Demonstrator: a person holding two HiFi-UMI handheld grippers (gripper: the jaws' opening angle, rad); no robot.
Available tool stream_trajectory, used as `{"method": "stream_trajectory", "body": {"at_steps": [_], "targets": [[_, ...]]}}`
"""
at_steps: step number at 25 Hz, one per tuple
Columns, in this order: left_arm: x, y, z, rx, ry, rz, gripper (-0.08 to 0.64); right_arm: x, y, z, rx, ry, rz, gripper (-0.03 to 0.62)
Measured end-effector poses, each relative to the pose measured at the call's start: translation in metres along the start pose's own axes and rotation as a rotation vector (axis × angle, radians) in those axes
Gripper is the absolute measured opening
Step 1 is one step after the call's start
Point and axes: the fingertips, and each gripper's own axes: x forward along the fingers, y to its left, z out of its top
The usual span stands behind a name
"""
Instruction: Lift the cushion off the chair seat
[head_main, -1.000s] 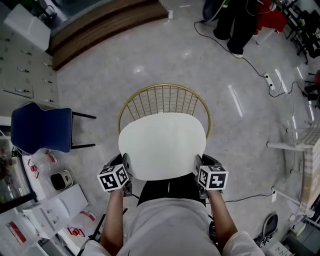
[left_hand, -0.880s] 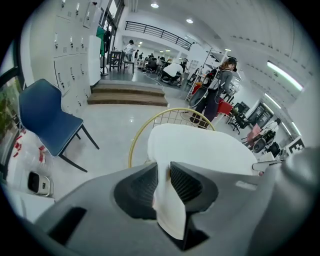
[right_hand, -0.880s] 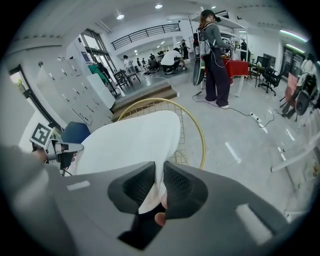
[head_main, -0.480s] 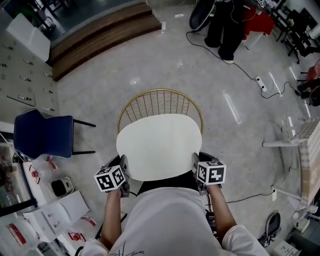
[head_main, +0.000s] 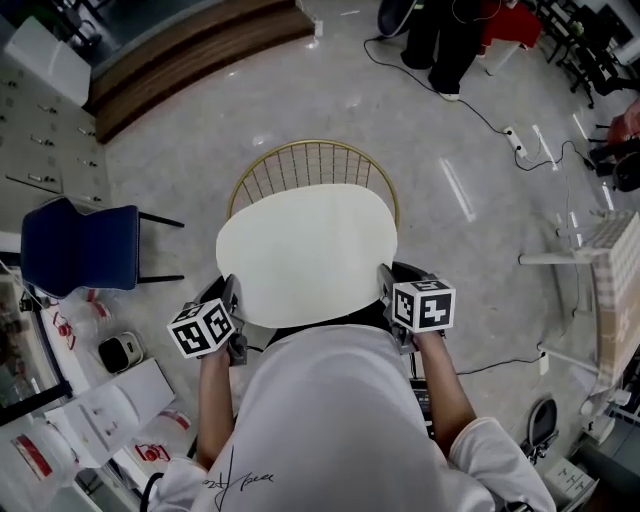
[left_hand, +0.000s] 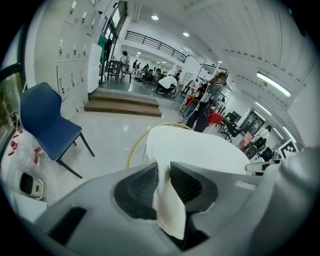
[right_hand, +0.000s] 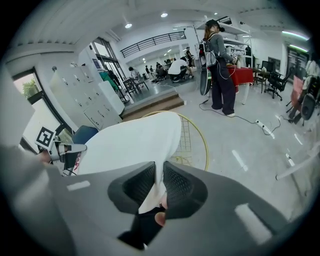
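Cushion (head_main: 305, 250) edges — left claw (left_hand: 163, 172), right claw (right_hand: 161, 175)

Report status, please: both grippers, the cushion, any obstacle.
Left gripper shut on cushion edge; right gripper shut on opposite edge. Cushion held over gold wire chair. Nothing seen in the way.

No text can be read. Dark handwriting is printed on the white shirt (head_main: 330, 420), and red print is seen on a plastic bag (head_main: 75, 322) left of it; both are illegible.

White rounded cushion (head_main: 305, 250), roughly level, above gold wire chair (head_main: 312, 165), hiding seat; near corners pinched.
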Motion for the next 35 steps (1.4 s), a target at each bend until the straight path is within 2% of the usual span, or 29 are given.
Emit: {"method": "stream_trajectory", "body": {"at_steps": [13,35], "targets": [[-0.005,-0.008,-0.010,0.038,0.017,-0.045,0.078,-0.023,0.008,-0.017,0.019,-0.003,0.025,0.051],[-0.011,-0.004,-0.009,0.018,0.002,-0.064,0.077,-0.020,0.014,-0.019,0.020,-0.005,0.047,0.049]]}}
